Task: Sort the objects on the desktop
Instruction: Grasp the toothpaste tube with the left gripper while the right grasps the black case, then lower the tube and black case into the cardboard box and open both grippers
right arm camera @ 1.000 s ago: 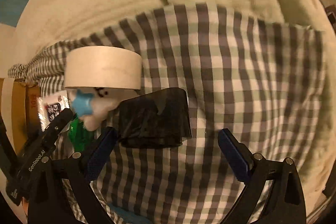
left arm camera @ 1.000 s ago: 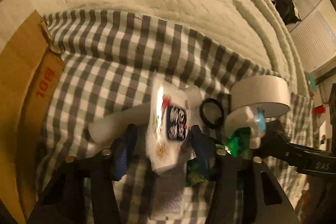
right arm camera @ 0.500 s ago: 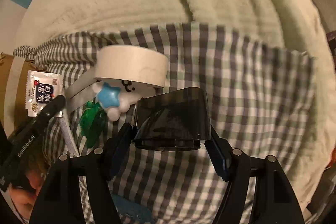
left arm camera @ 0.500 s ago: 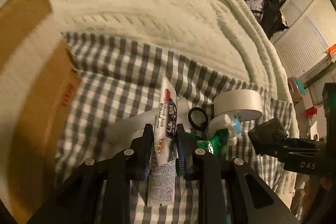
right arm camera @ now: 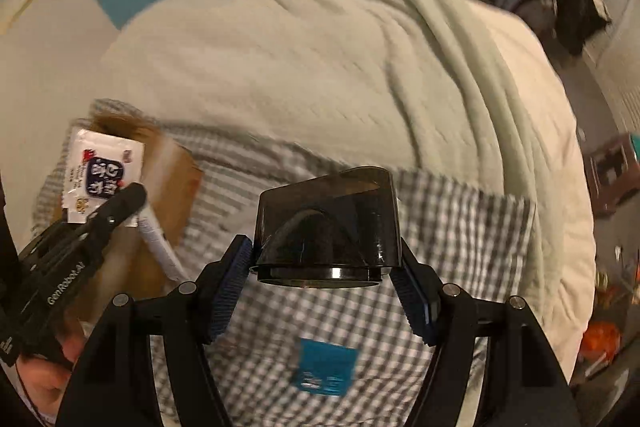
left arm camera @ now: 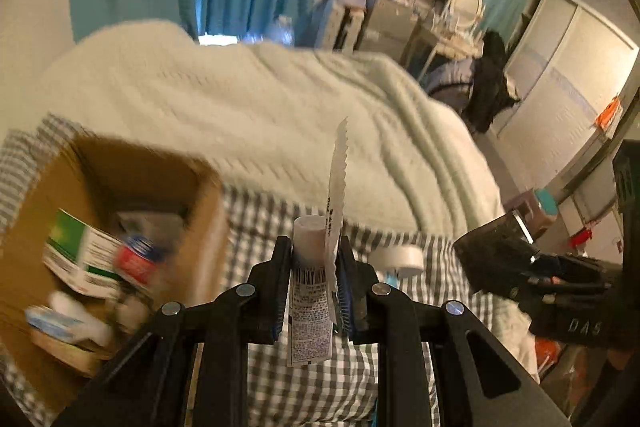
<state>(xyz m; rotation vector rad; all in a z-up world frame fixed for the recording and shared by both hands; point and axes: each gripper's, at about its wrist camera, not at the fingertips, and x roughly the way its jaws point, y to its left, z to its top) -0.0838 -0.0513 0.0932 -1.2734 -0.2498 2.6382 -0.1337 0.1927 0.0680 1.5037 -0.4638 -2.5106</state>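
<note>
only left wrist view shows box [left arm camera: 200, 211] contents.

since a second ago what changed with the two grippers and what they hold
The left gripper closed on the white sachet and the tube under it, lifting both toward the cardboard box. The right gripper closed on the dark smoked-plastic cap and raised it off the checked cloth. The tape roll stayed on the cloth.
</note>
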